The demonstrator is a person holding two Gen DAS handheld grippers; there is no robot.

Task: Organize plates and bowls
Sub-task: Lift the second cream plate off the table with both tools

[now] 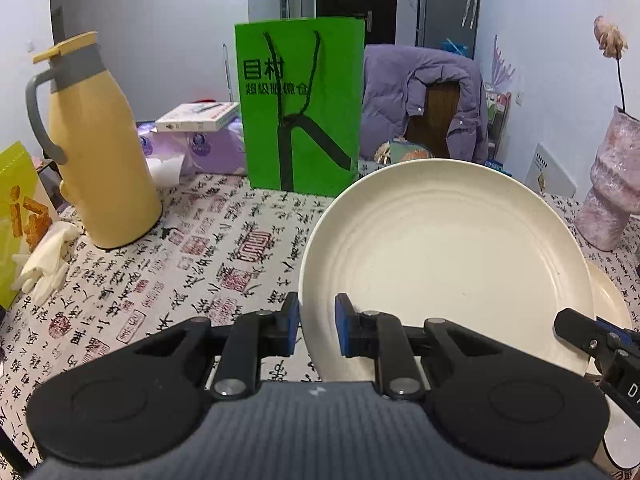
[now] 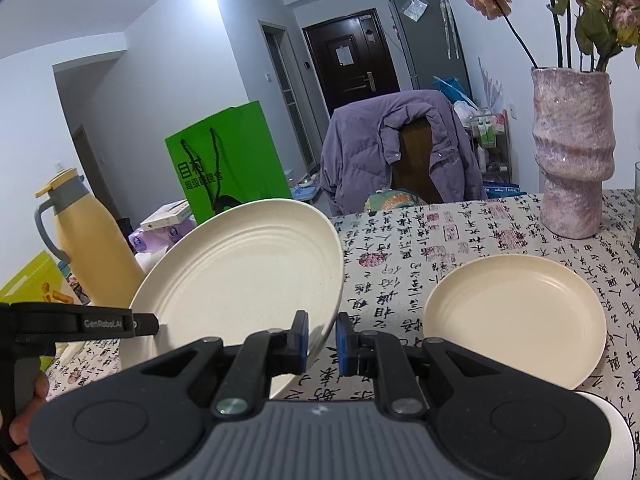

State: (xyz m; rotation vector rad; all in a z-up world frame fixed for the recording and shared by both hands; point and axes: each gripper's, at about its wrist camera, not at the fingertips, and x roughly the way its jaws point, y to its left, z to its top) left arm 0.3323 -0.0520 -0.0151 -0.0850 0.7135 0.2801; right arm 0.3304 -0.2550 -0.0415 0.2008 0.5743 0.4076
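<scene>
A large cream plate hangs tilted above the patterned table, held by both grippers at opposite sides of its rim. In the left wrist view, my left gripper is shut on the plate's near left rim, blue pads on either side of the edge. My right gripper is shut on the plate's right rim; it also shows as a black tip, the right gripper. The left gripper reaches in from the left in the right wrist view. A smaller cream plate lies flat on the table.
A yellow thermos jug, a green paper bag and a pink vase with flowers stand on the table. White gloves lie at the left by a yellow box. A chair with a purple jacket stands behind.
</scene>
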